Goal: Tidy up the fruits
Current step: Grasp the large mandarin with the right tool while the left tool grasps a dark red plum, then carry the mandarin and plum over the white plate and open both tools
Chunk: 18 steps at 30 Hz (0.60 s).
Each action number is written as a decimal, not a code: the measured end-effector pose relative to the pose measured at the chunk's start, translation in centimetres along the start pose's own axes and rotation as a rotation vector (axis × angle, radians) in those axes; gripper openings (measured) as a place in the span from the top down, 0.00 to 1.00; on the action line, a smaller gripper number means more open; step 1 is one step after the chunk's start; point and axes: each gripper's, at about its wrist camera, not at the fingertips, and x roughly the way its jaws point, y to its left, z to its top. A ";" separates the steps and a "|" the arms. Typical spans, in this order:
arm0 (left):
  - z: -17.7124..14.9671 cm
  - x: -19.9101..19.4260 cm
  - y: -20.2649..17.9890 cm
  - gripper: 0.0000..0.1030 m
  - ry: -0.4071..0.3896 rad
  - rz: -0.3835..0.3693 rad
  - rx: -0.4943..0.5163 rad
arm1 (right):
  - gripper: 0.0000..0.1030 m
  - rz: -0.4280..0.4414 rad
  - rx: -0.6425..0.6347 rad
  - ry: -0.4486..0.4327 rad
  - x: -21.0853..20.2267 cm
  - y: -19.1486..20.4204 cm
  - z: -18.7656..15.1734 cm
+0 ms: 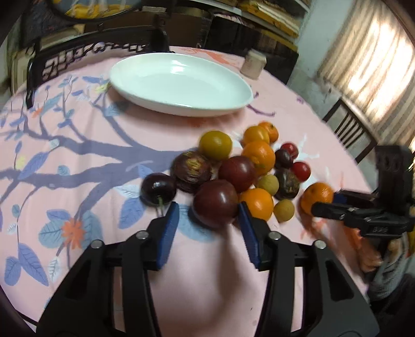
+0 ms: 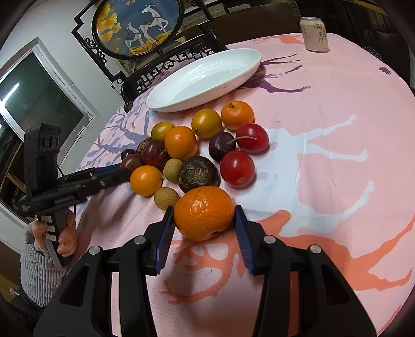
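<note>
Round worktop (image 2: 324, 129) under a pink cloth printed with blue branches and orange shapes; carved dark chair (image 2: 166, 64) and a round deer picture (image 2: 137, 24) at the far side, a drink can (image 2: 314, 34) at the far right edge. White oval dish (image 2: 205, 77) lay far of centre with nothing in it. The fruit pile (image 2: 192, 153) sat loose on the cloth just near of the dish: oranges, yellow and red plums, dark passion fruit, small longans.

Right gripper (image 2: 203, 223) was held low and level over the near cloth, jaws spread around the nearest orange (image 2: 204, 213); the blue pads (image 2: 242, 233) stood just beside its flanks, contact uncertain. Orange rested on the worktop.

Left gripper (image 1: 207, 220) came in low from the left of the pile, jaws released, wide apart, a dark plum (image 1: 215, 206) between the tips, right pad touching or nearly so. Its handle was seen in the right wrist view, gripped in the left hand (image 2: 66, 238), grey sleeve (image 2: 39, 274) below.
</note>
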 end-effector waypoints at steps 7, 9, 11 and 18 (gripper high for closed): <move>0.1 1.6 -1.6 0.61 0.010 0.097 0.087 | 0.55 0.003 0.001 -0.002 -0.1 0.0 -0.1; -0.3 1.4 -2.4 0.63 0.003 0.127 0.122 | 0.55 0.009 -0.001 -0.006 -0.2 0.0 -0.1; -0.4 0.5 -2.9 0.63 -0.026 0.141 0.131 | 0.55 0.022 -0.001 -0.030 -0.9 0.0 0.0; 4.4 -2.5 -2.4 0.62 -0.153 0.222 0.089 | 0.55 0.017 -0.001 -0.096 -2.6 0.1 4.6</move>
